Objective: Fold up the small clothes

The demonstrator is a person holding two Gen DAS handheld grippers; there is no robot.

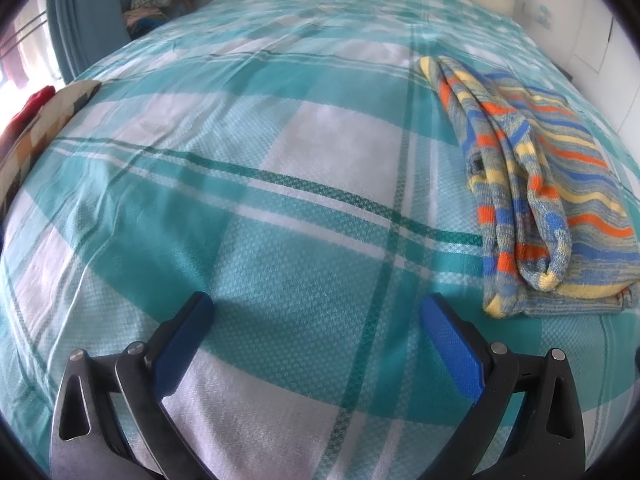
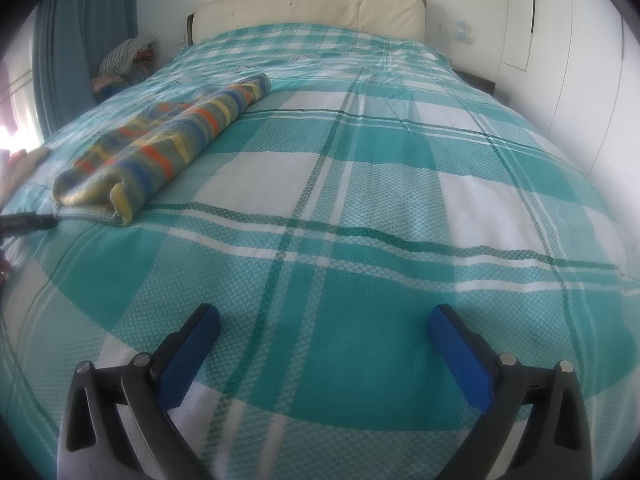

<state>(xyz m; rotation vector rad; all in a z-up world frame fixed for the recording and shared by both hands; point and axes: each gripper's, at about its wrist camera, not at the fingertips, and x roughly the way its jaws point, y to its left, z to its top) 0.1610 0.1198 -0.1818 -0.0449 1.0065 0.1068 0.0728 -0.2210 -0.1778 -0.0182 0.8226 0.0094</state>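
On the bed [image 2: 360,208] our sweater [image 1: 536,184] already lies folded, so with both grippers [image 1: 316,320] [image 2: 324,328] spread and empty, little seems left.

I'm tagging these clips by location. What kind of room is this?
Most likely a bedroom in a home: a bed with a teal plaid bedspread, a cream padded headboard, and tall white wardrobe doors alongside it.

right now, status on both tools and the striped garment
Left tool open, empty, over the teal plaid bedspread. Right tool open, empty. Folded blue, orange and yellow striped knit garment lies flat, untouched. Nothing in the way.
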